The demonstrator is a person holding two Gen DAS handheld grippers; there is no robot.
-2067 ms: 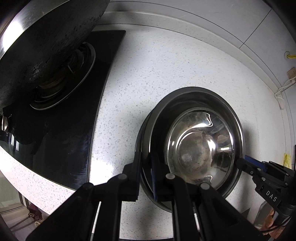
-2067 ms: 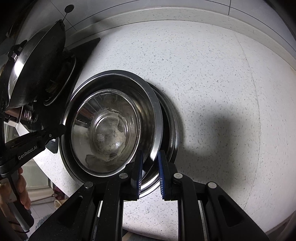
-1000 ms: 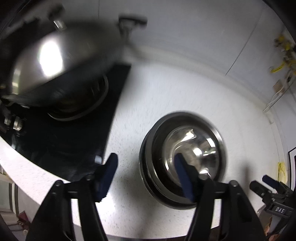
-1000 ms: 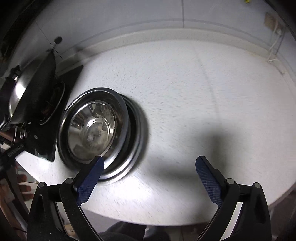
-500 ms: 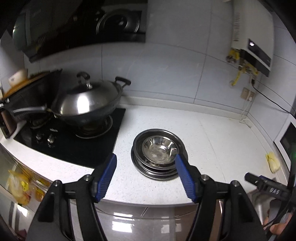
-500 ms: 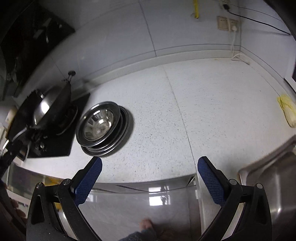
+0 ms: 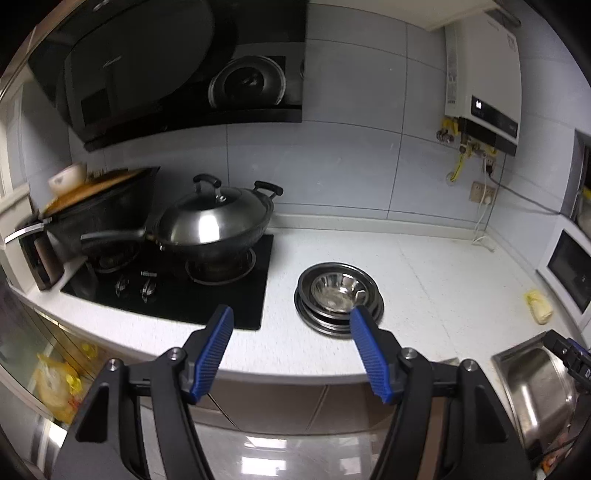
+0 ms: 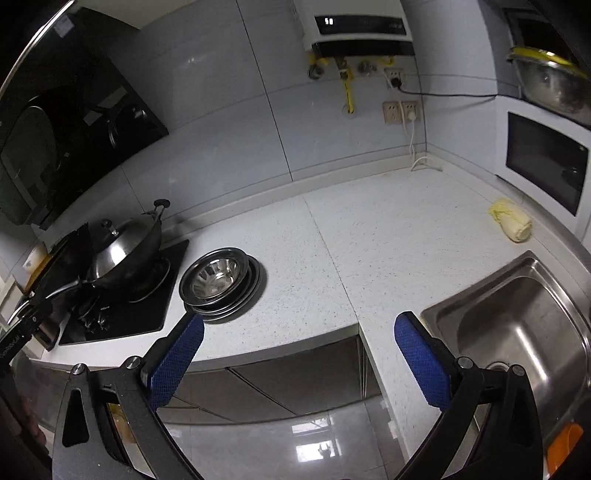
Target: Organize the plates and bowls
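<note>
Stack: a metal bowl (image 7: 338, 288) sits in the top of a pile of metal plates (image 7: 321, 320) on the white speckled counter (image 7: 436, 273), just right of the black stove (image 7: 177, 291). In the right wrist view the same bowl (image 8: 216, 275) and plates (image 8: 236, 306) lie left of centre, between the stove (image 8: 122, 314) and the sink (image 8: 517, 325), nearer the stove.
Plates: they do not sit squarely one over another; the lower rims stick out to the right and the near side of the upper ones.
Left gripper (image 7: 291, 350): released, jaws spread wide, nothing between the blue pads (image 7: 214, 350). It hangs off the near edge of the counter, well apart from the stack; the right pad overlaps the near rim of the plates only in the line of sight.
Right gripper (image 8: 299, 362): released, jaws wide, holding nothing. It is also off the near edge of the counter, over the cabinet fronts, with the stack far and to the left.
Stove: a lidded wok (image 7: 214, 225) stands on the right burner, its long handle pointing left.
Sink: a steel basin at the right end of the counter.
Counter, far right: a yellow cloth (image 8: 511, 221) lies near the wall, well apart from the stack.
Wall: a white water heater (image 8: 358, 29) hangs above the sockets.
</note>
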